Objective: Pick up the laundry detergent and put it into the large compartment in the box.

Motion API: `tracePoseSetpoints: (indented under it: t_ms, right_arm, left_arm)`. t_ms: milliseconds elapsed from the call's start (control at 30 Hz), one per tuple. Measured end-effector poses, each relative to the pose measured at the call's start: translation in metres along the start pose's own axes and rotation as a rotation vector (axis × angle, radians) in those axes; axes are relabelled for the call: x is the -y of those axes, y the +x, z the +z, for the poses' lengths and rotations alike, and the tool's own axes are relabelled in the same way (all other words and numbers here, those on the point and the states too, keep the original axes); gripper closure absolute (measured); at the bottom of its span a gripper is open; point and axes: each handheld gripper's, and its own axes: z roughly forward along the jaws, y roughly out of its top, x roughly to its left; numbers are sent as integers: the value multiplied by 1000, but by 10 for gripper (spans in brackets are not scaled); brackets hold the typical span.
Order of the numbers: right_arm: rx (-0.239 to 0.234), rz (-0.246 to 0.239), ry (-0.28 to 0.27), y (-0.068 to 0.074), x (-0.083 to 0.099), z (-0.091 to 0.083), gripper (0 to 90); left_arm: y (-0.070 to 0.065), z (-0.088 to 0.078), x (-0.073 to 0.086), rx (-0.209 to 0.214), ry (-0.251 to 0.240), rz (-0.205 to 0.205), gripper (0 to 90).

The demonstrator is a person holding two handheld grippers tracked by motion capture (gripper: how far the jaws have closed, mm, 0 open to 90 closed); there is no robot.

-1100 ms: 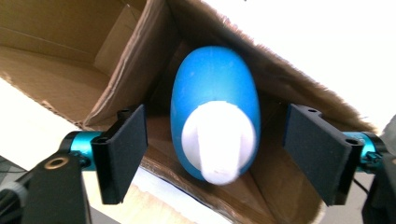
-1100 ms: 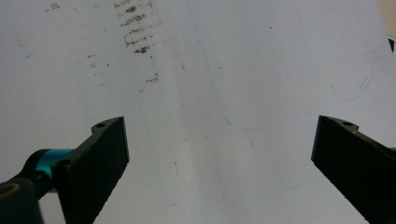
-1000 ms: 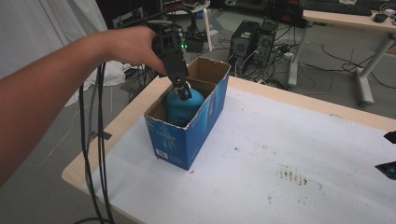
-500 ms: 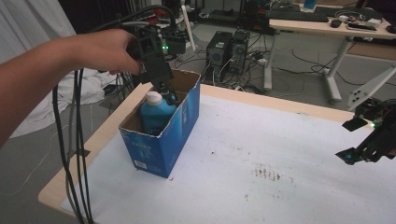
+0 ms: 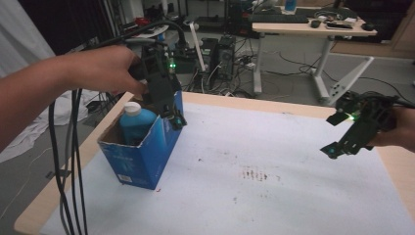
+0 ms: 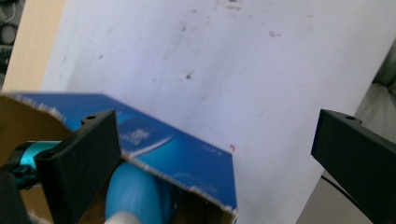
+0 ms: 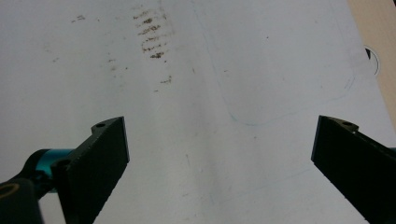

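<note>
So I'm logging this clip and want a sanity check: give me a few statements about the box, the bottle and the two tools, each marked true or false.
1. The blue bottle stands inside the blue box. True.
2. The left tool is shut on the bottle. False: its jaws are wide apart at the box's rim.
3. The right tool is open and holds nothing. True.
4. The box lies at the table's right edge. False: it stands near the left edge.

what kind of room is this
Probably a lab or tech workshop: computer towers and tangled cables on the floor, a desk with a keyboard behind, and a stained work table.
</note>
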Motion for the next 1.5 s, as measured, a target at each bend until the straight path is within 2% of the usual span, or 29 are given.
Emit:
tracePoseSetpoints:
  t_ms: [67, 200, 267, 333, 600, 767, 1033, 1167, 1500]
  right_arm:
    - [1, 3, -1, 2, 2, -1, 32]
    - [-1, 9, -13, 6, 4, -2, 32]
    - [0, 7, -10, 8, 5, -2, 32]
    - [-2, 4, -6, 10, 6, -2, 32]
    - [-9, -3, -7, 16, 6, -1, 32]
    - [-11, -6, -8, 17, 7, 0, 32]
    - [-13, -6, 3, 18, 9, 3, 32]
    - [-13, -6, 5, 18, 9, 3, 31]
    - [-16, -14, 7, 20, 9, 4, 32]
  left_arm:
    - [-6, 4, -11, 2, 6, 28, 16]
    - [-18, 16, -34, -1, 16, 30, 16]
    - [-24, 23, -43, 8, 22, 48, 16]
    - [-29, 28, -51, 19, 20, 78, 16]
    - [-41, 50, -72, 31, 35, 110, 16]
    - [-46, 66, -79, 47, 46, 119, 16]
    - [-54, 85, -82, 76, 46, 157, 16]
    - [-57, 89, -82, 87, 54, 169, 16]
    - [-60, 90, -83, 92, 54, 158, 16]
